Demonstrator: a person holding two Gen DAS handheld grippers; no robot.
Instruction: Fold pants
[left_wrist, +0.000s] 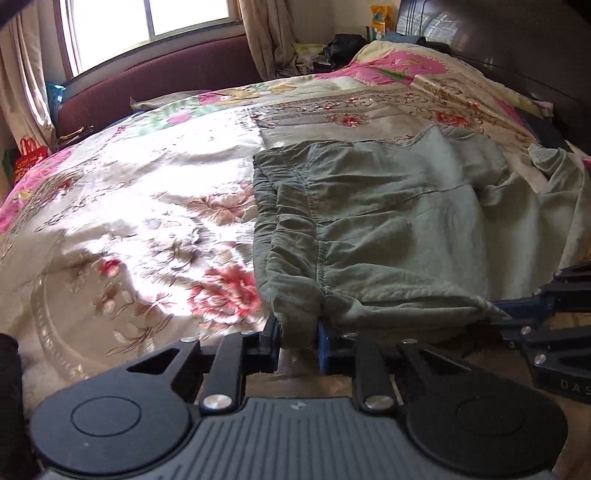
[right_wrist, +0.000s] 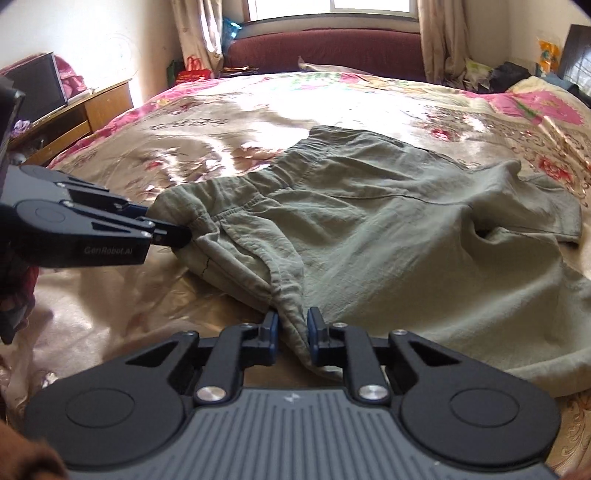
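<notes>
Stretching away rightward, the pants (right_wrist: 388, 229) lay waistband-first, each hand-held gripper, left (left_wrist: 297, 339) and right (right_wrist: 293, 332), pinching it.

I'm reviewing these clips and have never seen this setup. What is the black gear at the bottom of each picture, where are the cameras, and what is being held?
There is no robot here. A person holds a two-finger gripper in each hand, and each gripper carries a wide-angle camera looking forward along its fingers. One picture comes from the left gripper, the other from the right gripper; the black gear at the bottom is the gripper itself.

A bed with a shiny floral bedspread fills both views. On it lie green pants.

Both grippers are pinching the pants. The left gripper grips the near end of the waistband; in the right view it comes in from the left edge. The right gripper grips fabric further along the near edge.
</notes>
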